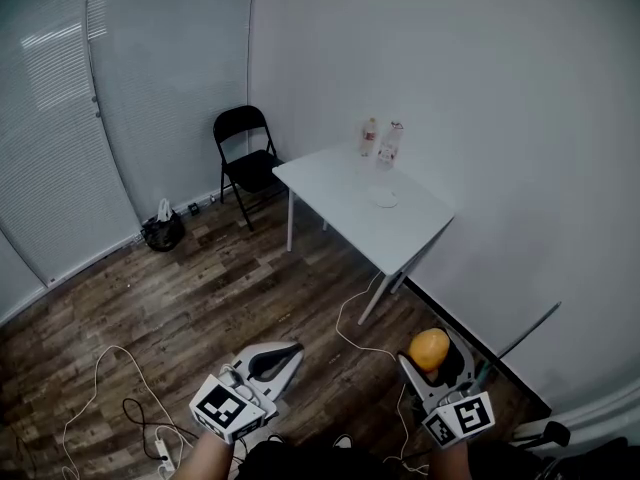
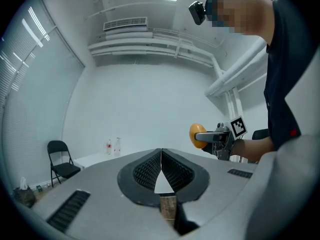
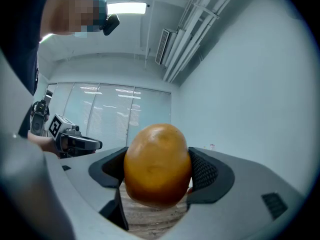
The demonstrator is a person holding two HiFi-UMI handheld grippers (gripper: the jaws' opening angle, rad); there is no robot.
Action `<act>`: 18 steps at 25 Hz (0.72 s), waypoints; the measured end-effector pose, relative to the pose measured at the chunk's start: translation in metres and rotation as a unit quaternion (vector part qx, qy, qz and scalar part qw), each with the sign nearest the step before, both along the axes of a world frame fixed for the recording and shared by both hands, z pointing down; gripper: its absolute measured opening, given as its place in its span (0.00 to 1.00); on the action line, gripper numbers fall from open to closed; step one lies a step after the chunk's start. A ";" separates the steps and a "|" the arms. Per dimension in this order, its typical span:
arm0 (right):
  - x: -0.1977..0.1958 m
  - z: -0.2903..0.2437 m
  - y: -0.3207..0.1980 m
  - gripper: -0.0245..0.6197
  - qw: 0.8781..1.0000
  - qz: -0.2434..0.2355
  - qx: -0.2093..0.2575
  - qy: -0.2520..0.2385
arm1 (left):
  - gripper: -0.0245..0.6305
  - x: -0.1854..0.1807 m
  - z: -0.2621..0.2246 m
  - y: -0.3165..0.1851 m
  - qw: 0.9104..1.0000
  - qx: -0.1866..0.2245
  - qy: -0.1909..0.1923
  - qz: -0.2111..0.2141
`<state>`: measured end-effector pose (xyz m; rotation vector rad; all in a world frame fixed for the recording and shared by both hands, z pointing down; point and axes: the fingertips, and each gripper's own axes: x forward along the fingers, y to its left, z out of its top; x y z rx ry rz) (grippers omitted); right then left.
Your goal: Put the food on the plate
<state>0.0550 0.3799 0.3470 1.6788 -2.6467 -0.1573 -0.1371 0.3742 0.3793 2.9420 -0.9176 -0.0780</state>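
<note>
My right gripper is shut on an orange round food item, held low at the bottom right of the head view, far from the table. In the right gripper view the orange food fills the space between the jaws. My left gripper is shut with nothing in it, low at the bottom centre; its pads meet in the left gripper view, where the orange food shows off to the right. A white plate lies on the white table across the room.
Two plastic bottles stand at the table's far edge by the wall. A black folding chair is left of the table, with a dark bag on the wooden floor. White and black cables trail over the floor near me.
</note>
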 end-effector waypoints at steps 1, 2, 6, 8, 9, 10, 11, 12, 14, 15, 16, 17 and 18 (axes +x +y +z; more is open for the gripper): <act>-0.006 0.001 0.000 0.62 1.000 0.002 0.000 -0.001 | 0.07 -0.006 0.002 0.000 1.000 -0.002 0.002 0.001; -0.012 0.004 0.000 0.62 1.000 0.003 -0.001 -0.003 | 0.07 -0.013 0.004 -0.002 1.000 -0.005 0.002 0.001; -0.040 0.016 -0.005 0.62 1.000 0.004 -0.009 -0.008 | 0.07 -0.034 0.007 -0.013 1.000 -0.006 -0.001 0.006; -0.049 0.021 -0.008 0.62 1.000 0.002 -0.014 -0.008 | 0.07 -0.038 0.008 -0.015 1.000 0.000 -0.008 0.013; -0.052 0.023 -0.010 0.62 1.000 0.001 -0.015 -0.009 | 0.07 -0.040 0.008 -0.017 1.000 0.002 -0.011 0.014; -0.054 0.025 -0.013 0.62 1.000 0.000 -0.016 -0.010 | 0.07 -0.042 0.009 -0.019 1.000 0.000 -0.011 0.013; -0.055 0.025 -0.016 0.62 1.000 0.000 -0.016 -0.011 | 0.07 -0.044 0.011 -0.022 1.000 -0.003 -0.009 0.012; -0.053 0.025 -0.020 0.62 1.000 0.000 -0.015 -0.013 | 0.07 -0.044 0.012 -0.025 1.000 -0.007 -0.008 0.011; -0.047 0.024 -0.030 0.62 1.000 -0.001 -0.012 -0.020 | 0.07 -0.041 0.016 -0.033 1.000 -0.010 -0.012 0.009; -0.044 0.024 -0.037 0.62 1.000 -0.002 -0.012 -0.023 | 0.07 -0.039 0.017 -0.038 1.000 -0.008 -0.016 0.008; -0.041 0.025 -0.045 0.62 1.000 -0.003 -0.012 -0.026 | 0.07 -0.037 0.017 -0.044 1.000 -0.006 -0.018 0.008; -0.039 0.027 -0.054 0.62 1.000 -0.004 -0.012 -0.028 | 0.07 -0.036 0.017 -0.050 1.000 -0.006 -0.019 0.008; -0.038 0.028 -0.064 0.62 0.999 -0.005 -0.013 -0.031 | 0.07 -0.036 0.018 -0.058 1.000 -0.007 -0.020 0.006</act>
